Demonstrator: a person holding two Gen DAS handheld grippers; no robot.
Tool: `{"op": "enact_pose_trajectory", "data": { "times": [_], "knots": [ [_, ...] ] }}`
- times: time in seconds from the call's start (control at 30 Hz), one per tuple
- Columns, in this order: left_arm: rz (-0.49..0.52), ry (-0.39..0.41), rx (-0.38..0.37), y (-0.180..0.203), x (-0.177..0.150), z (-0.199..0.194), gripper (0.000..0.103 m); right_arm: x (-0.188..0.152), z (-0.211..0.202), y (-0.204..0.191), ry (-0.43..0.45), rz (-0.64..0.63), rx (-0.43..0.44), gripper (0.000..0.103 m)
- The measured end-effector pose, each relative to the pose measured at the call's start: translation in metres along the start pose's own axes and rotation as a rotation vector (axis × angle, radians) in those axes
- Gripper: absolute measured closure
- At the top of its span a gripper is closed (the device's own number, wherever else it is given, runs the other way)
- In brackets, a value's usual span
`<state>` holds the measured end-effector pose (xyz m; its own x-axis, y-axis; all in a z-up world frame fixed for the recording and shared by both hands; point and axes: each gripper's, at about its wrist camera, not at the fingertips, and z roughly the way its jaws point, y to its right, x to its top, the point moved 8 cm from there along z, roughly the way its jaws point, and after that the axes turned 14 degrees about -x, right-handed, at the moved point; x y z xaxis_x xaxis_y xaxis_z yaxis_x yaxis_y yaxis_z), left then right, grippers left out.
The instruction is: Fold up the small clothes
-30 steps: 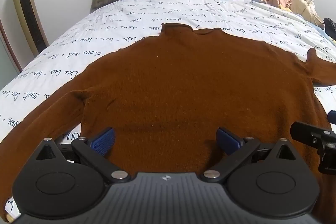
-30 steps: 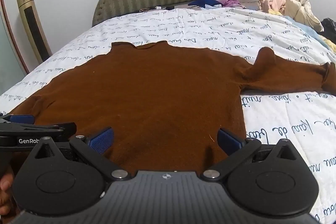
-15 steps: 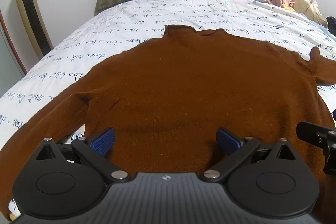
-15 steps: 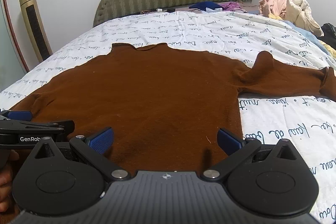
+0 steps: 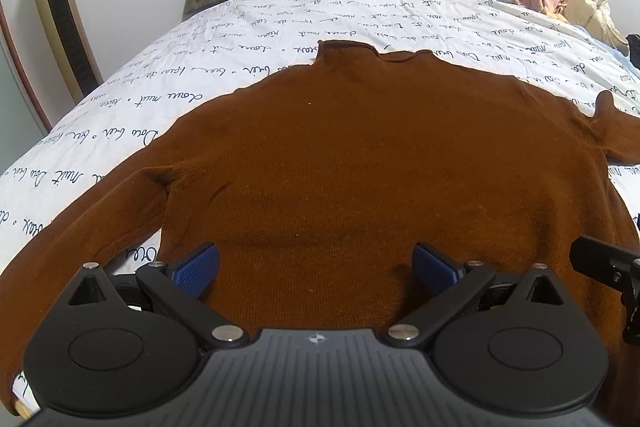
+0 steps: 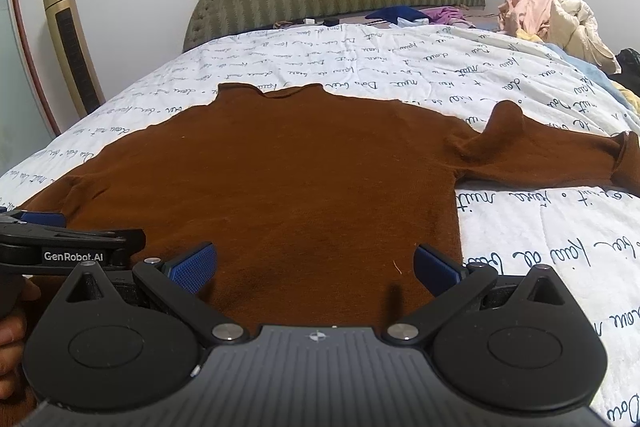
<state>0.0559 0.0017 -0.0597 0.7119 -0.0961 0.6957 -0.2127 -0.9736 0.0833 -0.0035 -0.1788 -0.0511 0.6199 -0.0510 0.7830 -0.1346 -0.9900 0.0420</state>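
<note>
The left hand-held gripper (image 5: 315, 269) is held low and level, its blue-padded fingers (image 5: 196, 267) spread wide with nothing between them. The right hand-held gripper (image 6: 316, 267) sits just beside it at the same height, equally wide apart (also gripping nothing). A hand (image 6: 12, 331) shows at the right view's left edge.

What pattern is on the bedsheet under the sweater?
White with dark cursive handwriting printed all over the bedsheet; clearest in the right wrist view.
</note>
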Motion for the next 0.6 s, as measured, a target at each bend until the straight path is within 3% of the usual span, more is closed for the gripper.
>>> {"op": "enact_pose_trajectory", "data": {
  "times": [0.6],
  "knots": [
    [0.002, -0.003, -0.01, 0.003, 0.0006, 0.0004, 0.0, 0.0003, -0.003, -0.0029, 0.026, -0.029, 0.002, 0.0]
  ]
}}
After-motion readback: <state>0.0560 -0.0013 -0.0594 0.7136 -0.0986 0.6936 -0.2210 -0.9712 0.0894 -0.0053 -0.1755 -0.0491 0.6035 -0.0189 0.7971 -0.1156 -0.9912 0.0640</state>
